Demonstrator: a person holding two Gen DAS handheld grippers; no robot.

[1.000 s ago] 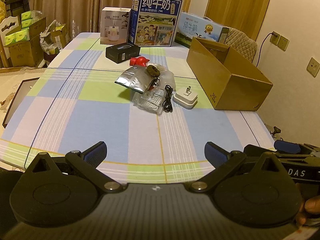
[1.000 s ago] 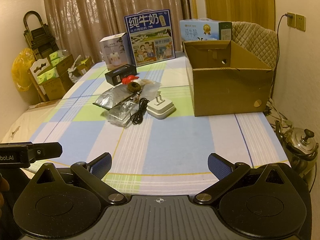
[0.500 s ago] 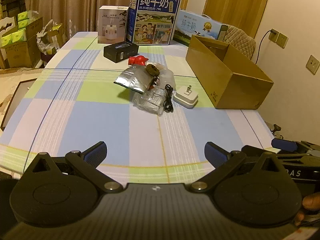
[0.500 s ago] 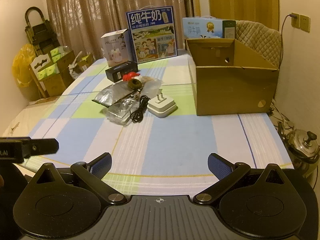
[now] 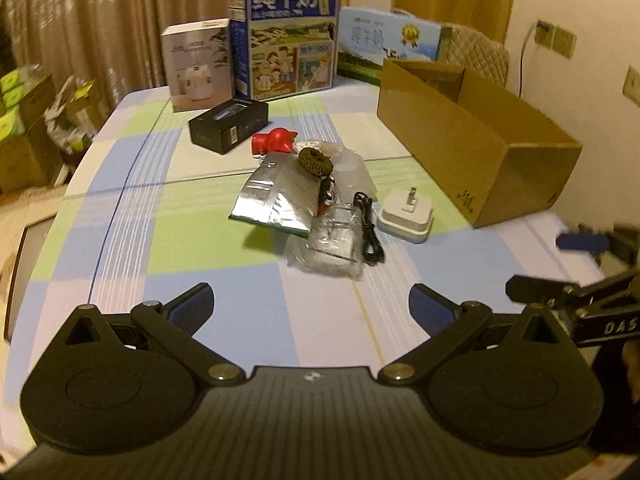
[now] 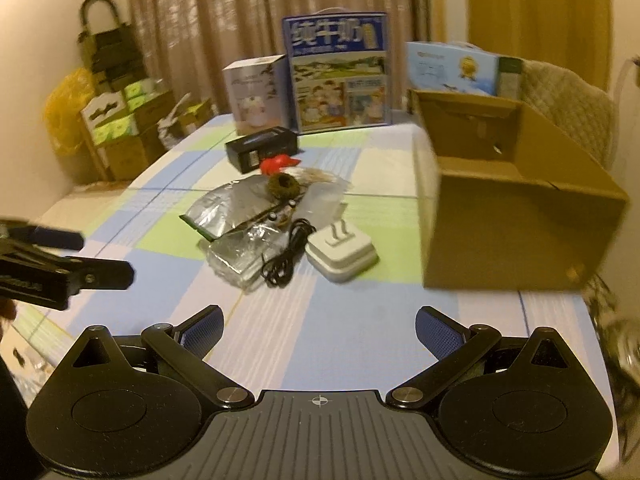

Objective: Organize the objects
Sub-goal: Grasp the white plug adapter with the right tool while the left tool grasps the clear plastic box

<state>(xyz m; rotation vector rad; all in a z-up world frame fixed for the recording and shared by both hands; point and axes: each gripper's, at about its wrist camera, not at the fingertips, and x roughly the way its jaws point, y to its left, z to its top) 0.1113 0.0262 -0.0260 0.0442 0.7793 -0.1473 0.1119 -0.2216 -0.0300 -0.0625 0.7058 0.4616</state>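
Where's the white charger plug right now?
The white charger plug lies prongs-up on the checked tablecloth, right of centre in both views, between the coiled black cable and the open cardboard box.

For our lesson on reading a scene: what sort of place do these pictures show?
Probably a room in a home, used partly for storage: a checked tablecloth on the table, long brown curtains, and a blue milk gift carton set beside an open cardboard box.
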